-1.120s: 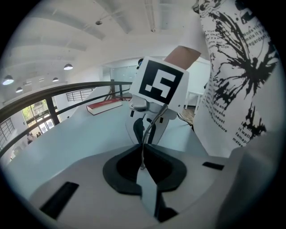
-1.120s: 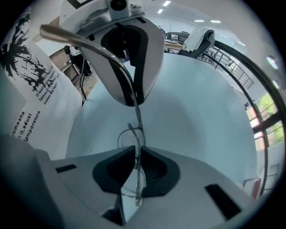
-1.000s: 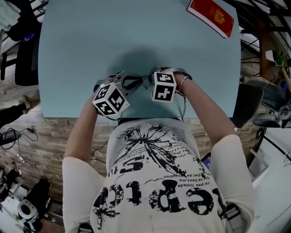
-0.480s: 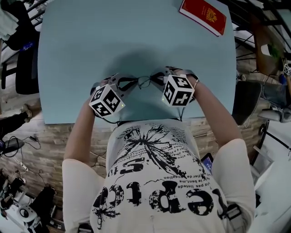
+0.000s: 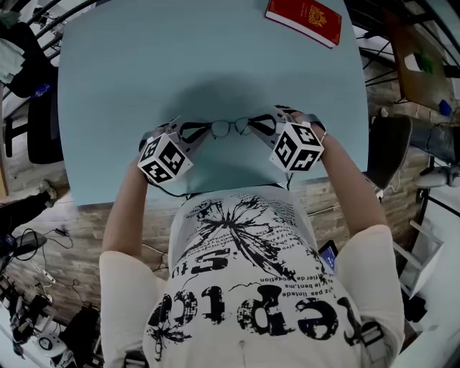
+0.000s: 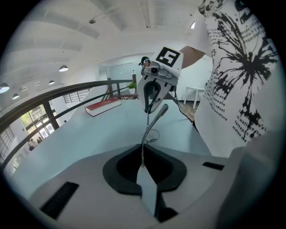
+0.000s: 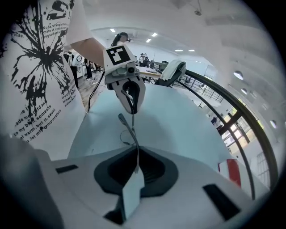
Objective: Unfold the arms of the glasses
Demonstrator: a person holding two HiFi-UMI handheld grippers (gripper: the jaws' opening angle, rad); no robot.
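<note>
Glasses: thin dark wire-framed glasses (image 5: 230, 128) are held in the air over the near part of the table, with the two lenses side by side. They span the gap between the two grippers.
Left gripper: the left gripper (image 5: 192, 131) points down and inward. Its jaws are nearly together, pinching a thin metal piece at the glasses' left end.
Right gripper: the right gripper (image 5: 260, 126) is angled down towards the other gripper. Its jaws have just closed a little further and clamp the thin wire at the glasses' right end.
Table: the light blue rectangular table (image 5: 129, 65) lies under both grippers.
Book: a red hardcover book with a gold emblem (image 5: 303, 20) lies flat at the table's far right corner, well apart from the glasses.
Person: a white T-shirt with black print (image 5: 251, 287) is close to the table's near edge.
</note>
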